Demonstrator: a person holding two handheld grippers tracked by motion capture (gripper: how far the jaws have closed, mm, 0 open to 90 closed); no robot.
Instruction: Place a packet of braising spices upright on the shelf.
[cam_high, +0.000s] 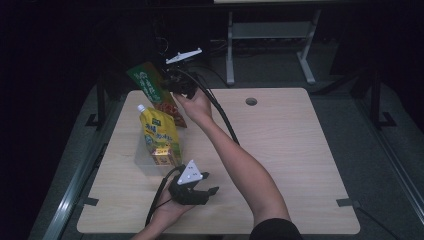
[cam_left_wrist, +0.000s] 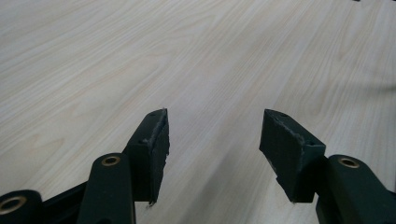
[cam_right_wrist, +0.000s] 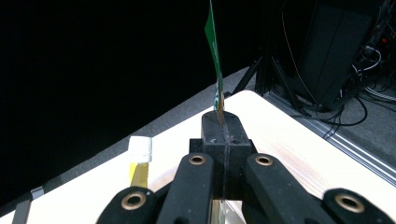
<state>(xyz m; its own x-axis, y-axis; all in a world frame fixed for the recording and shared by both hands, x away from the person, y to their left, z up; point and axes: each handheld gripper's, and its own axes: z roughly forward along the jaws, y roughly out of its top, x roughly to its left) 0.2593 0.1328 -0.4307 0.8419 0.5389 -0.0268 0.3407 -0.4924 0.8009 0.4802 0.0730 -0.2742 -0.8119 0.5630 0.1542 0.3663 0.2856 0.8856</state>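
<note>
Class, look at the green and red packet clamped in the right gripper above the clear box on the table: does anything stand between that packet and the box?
The yellow spouted pouch already stands in the clear box, directly below the green and red packet held by the right gripper. Nothing else visible intervenes.

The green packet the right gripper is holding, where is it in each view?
High view: the green packet is at upper left, over the table's far left corner, pinched by the right gripper.
Left gripper view: not in it.
Right gripper view: edge-on, a thin green strip rising from the shut jaws.
Shared landmark: the yellow pouch's white cap.
</note>
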